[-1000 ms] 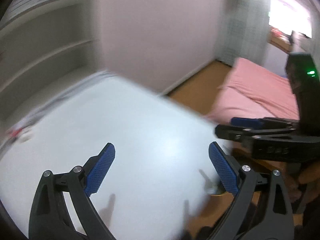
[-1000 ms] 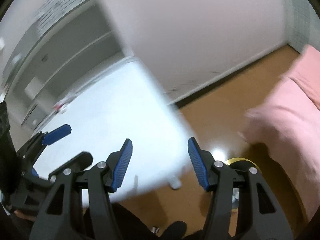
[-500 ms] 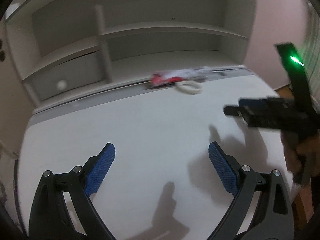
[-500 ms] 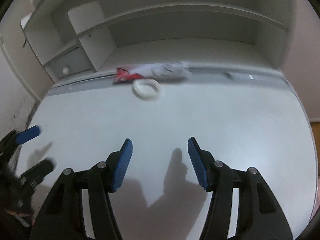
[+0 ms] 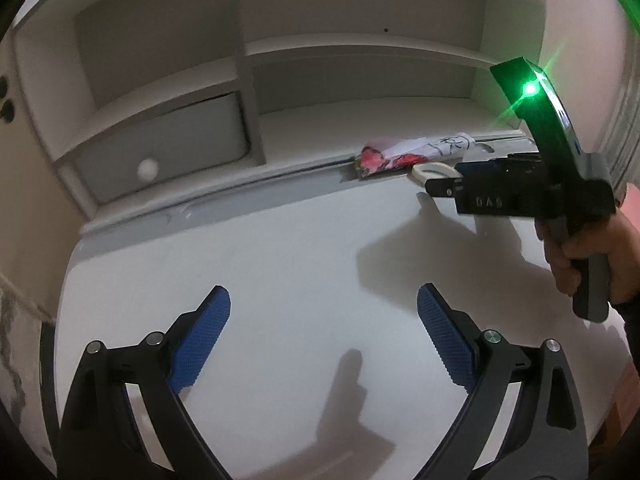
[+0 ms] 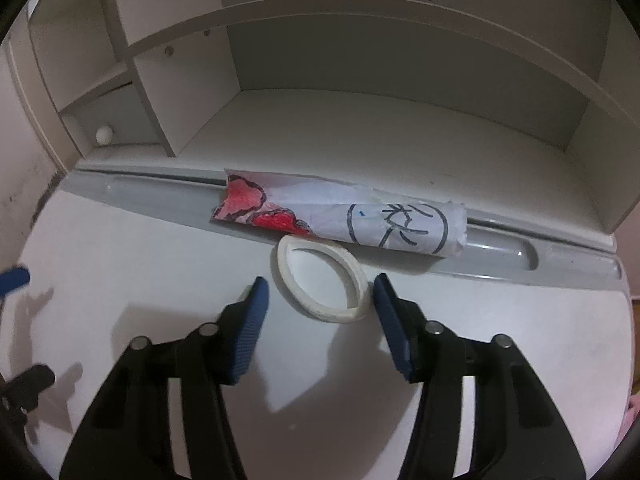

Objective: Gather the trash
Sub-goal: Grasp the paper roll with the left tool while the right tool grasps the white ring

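The right gripper (image 6: 318, 300), jaws closing but apart, straddled the ring (image 6: 320, 280) near the desk's (image 6: 120, 260) back edge (left gripper (image 5: 324, 332) wide open, farther).

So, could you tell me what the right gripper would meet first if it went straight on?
Most likely the white ring, lying flat on the desk just ahead, between the right gripper fingers' lines. The jaws have just been closing, touching nothing yet. The rolled paper lies beyond.

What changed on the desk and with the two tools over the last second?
Both tools swung from the floor and bed to the desk. The right tool closed in on the tape ring; its jaws have just been narrowing, with the ring between them, not yet gripped. The left tool stayed open and empty. The ring and rolled paper have not moved.
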